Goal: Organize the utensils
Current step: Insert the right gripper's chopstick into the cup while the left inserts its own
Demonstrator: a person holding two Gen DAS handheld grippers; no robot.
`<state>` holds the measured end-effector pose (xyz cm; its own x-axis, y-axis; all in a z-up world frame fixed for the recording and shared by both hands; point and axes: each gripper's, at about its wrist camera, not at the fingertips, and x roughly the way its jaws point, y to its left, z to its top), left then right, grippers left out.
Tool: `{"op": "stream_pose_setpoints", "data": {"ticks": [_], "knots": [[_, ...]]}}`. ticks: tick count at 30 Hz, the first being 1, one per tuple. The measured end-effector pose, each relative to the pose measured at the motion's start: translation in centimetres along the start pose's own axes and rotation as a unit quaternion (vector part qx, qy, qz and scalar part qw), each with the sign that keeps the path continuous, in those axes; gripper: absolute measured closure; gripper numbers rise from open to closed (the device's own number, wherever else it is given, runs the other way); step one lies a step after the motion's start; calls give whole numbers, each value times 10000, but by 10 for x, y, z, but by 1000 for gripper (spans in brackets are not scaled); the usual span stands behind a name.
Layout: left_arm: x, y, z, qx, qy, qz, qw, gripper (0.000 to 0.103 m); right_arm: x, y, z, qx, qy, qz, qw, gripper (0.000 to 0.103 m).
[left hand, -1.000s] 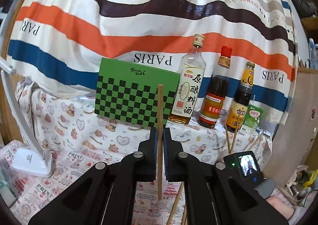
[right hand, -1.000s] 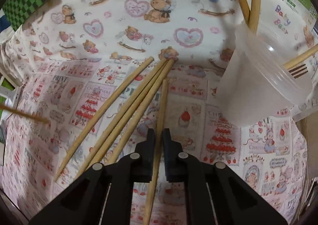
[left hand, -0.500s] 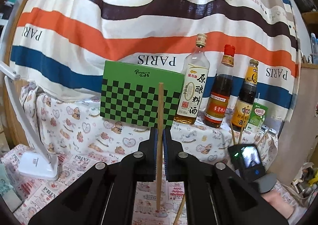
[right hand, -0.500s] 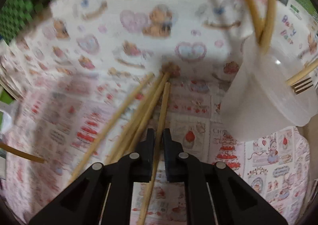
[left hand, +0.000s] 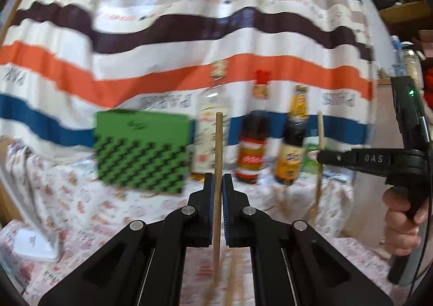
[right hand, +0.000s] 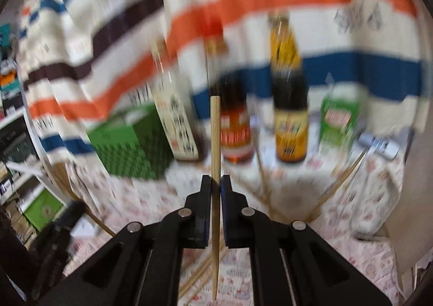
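Three bottles (left hand: 251, 149) and one green box (left hand: 142, 150) stand on the patterned desk (left hand: 81, 206) before a striped curtain (left hand: 176, 35). Left tool (left hand: 218, 184) clamps one upright chopstick (left hand: 218, 143).

One right tool (right hand: 216, 185) clamps another chopstick (right hand: 215, 143); three bottles (right hand: 289, 105), loose chopsticks (right hand: 200, 273) below.

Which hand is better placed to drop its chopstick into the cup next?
Probably right. The right gripper and its chopstick sit nearest the cup. The left gripper is farther left.
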<state>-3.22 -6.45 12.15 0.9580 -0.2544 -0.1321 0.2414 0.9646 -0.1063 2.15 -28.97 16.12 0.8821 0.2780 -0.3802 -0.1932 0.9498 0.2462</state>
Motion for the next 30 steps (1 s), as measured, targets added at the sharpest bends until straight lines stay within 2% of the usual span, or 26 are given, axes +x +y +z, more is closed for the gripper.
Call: {"op": "stream_pose_setpoints", "data": {"ticks": [2, 4, 5, 9, 12, 13, 14, 15, 17, 20, 24, 28, 30], "knots": [[-1, -18, 11, 124, -181, -358, 9991, 98, -16, -7, 8, -8, -368, -41, 9993, 97], [0, -27, 22, -45, -373, -1149, 9927, 98, -25, -17, 16, 6, -567, -57, 9984, 97], [4, -33, 27, -62, -374, -1314, 9906, 98, -29, -25, 19, 89, -757, -85, 9971, 97], [32, -62, 45, 21, -269, -1464, 9889, 98, -44, -49, 18, 347, -1631, -272, 9856, 97], [52, -84, 56, 184, -397, -1324, 9902, 98, -55, -65, 14, 529, -2315, -1023, 9660, 97], [56, -89, 60, 232, -491, -1298, 9901, 98, -58, -70, 13, 618, -2490, -1106, 9602, 97], [62, -94, 65, 241, -585, -1300, 9895, 98, -59, -78, 12, 685, -2584, -943, 9590, 97], [67, -98, 70, 210, -620, -1294, 9894, 98, -57, -84, 12, 730, -2564, -825, 9603, 97], [82, -106, 77, 185, -620, -1289, 9895, 98, -48, -92, 10, 845, -2530, -910, 9595, 97], [107, -119, 77, 297, -586, -1060, 9922, 98, -28, -99, 4, 921, -2403, -933, 9618, 97], [139, -130, 63, 347, -260, -1103, 9930, 98, -3, -106, -12, 945, -2188, -1021, 9658, 97], [152, -141, 51, 375, -279, -1135, 9924, 98, 19, -112, -18, 832, -1840, -1218, 9718, 97], [159, -142, 44, 355, -222, -1173, 9922, 98, 29, -121, -16, 920, -1506, -1037, 9788, 97]]}}
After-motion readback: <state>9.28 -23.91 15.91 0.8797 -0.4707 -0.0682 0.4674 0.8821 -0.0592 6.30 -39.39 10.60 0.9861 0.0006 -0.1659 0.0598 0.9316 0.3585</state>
